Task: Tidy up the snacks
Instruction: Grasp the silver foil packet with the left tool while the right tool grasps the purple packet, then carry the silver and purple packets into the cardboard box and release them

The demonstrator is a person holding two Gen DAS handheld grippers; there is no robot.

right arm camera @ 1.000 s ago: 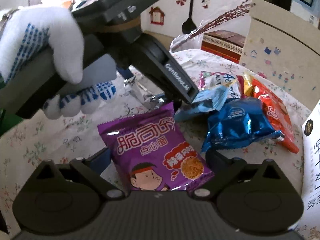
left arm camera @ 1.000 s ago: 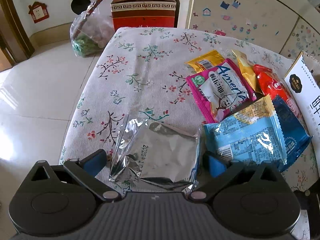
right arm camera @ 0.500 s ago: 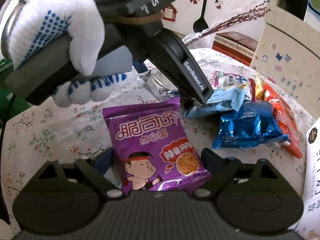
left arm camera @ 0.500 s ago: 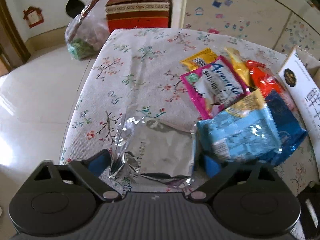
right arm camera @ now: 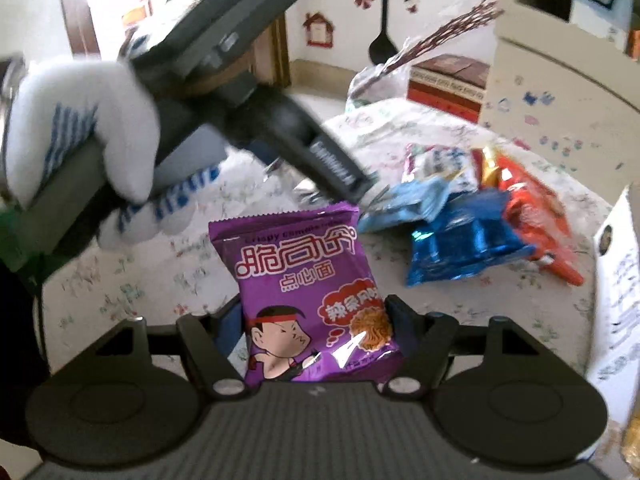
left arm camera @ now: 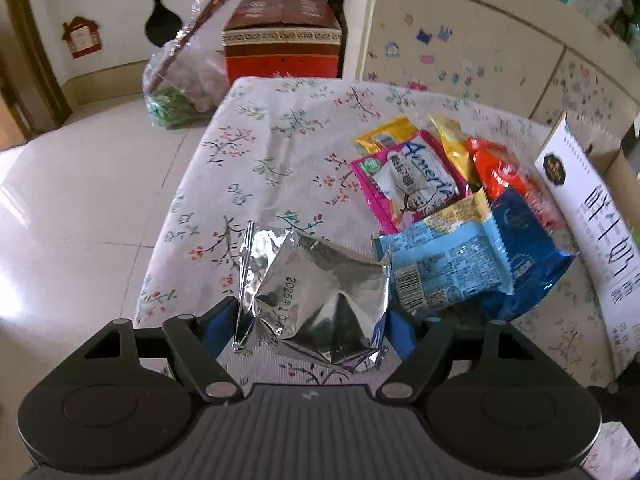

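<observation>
left claw (left arm camera: 312,322): closing, now clamped on silver foil packet (left arm camera: 316,296) | right claw (right arm camera: 316,326): closing, clamped on purple noodle snack bag (right arm camera: 308,296) | both lifted off table (left arm camera: 280,160) since a second ago | snack pile (left arm camera: 452,216) ahead-right | ready to sort

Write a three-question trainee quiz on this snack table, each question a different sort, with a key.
1. True or false: the crinkled silver foil packet sits between the left gripper fingers.
2. Which packet is between the right gripper fingers? A) purple noodle-snack packet with a cartoon face B) a green can C) a white mug
3. Fill in: the heap of other snacks lies on a ____-patterned tablecloth.

Key: 1 true, the jaws are closing on it. 2 A, jaws closing there too. 3 floral.
</observation>
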